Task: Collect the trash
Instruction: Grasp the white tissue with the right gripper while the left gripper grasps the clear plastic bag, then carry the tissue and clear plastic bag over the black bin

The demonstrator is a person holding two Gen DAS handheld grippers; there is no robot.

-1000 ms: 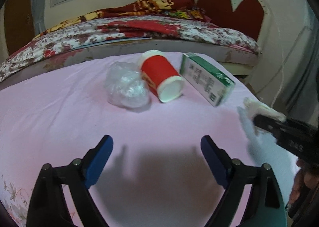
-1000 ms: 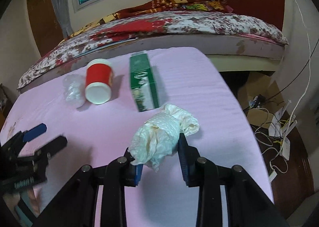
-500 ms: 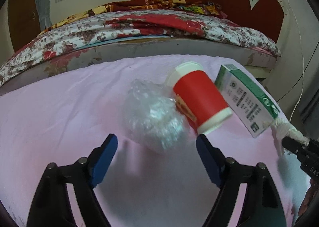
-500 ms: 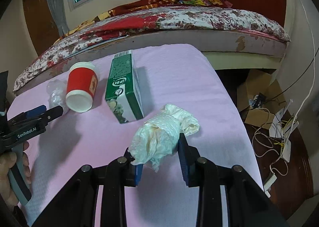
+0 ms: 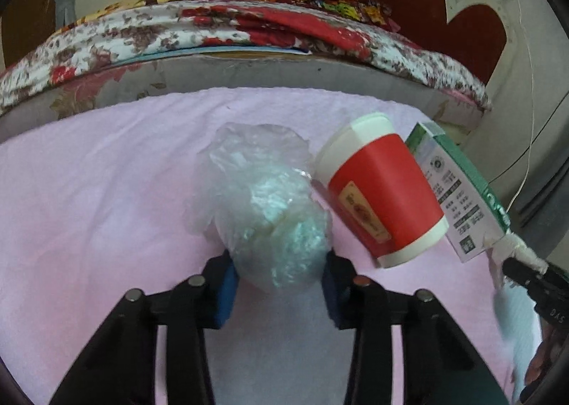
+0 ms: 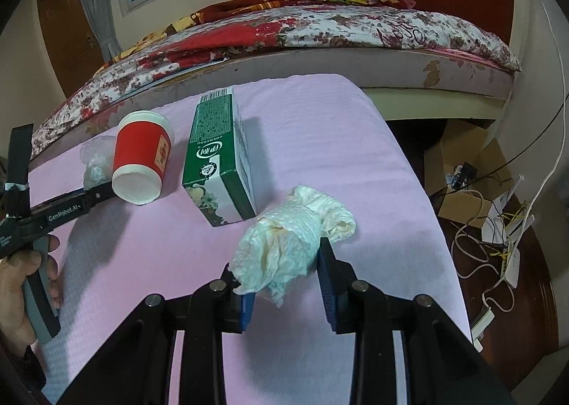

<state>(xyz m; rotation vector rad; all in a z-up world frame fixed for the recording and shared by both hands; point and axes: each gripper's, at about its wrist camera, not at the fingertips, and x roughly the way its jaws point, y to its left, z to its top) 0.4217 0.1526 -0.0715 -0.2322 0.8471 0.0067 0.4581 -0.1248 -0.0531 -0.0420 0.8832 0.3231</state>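
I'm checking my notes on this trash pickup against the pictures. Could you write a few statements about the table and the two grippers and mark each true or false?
1. The right gripper holds a crumpled white tissue. True.
2. The red paper cup stands upright. False: it lies on its side on the pink tablecloth.
3. The left gripper has its blue pads on either side of a clear plastic bag. True; its jaws have just been closing on it.
4. The green carton lies between the cup and the bag. False: the cup lies between the bag and the carton.
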